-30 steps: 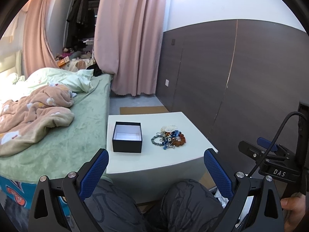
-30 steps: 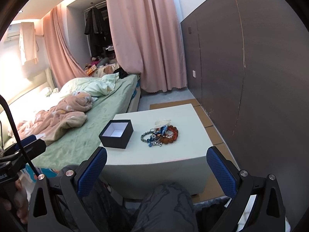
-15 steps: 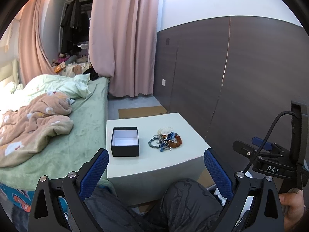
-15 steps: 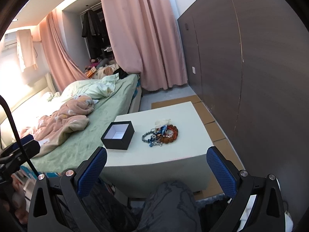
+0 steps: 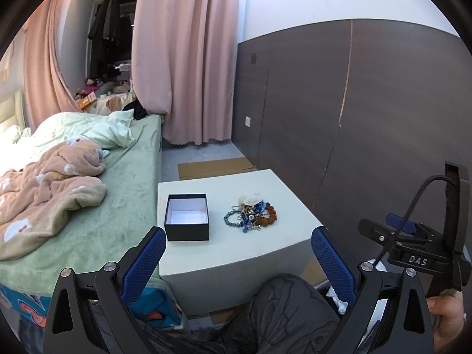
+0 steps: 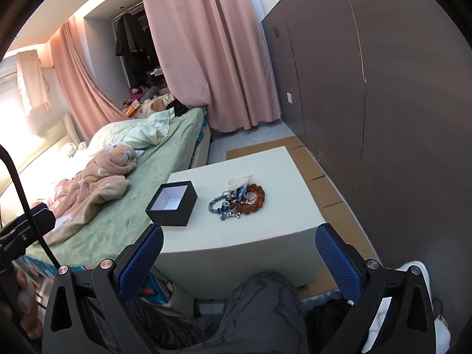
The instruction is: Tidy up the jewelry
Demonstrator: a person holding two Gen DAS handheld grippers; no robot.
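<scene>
An open black box (image 5: 187,217) with a white inside stands on the left part of a white table (image 5: 259,250). It also shows in the right wrist view (image 6: 172,203). A pile of bead bracelets and chains (image 5: 252,213) lies to its right, also seen in the right wrist view (image 6: 238,200). My left gripper (image 5: 237,261) is open and empty, held back from the table's near edge above my knee. My right gripper (image 6: 238,261) is open and empty, likewise short of the table.
A bed (image 5: 88,206) with a green sheet and a pink blanket (image 5: 44,185) adjoins the table on the left. A dark panel wall (image 5: 368,118) runs along the right. Cardboard (image 6: 321,174) lies on the floor by the wall. Pink curtains (image 5: 183,59) hang behind.
Both grippers have risen and pulled back a little, so the table sits lower and smaller in view. Box and jewelry have not moved. Both grippers stay open.
</scene>
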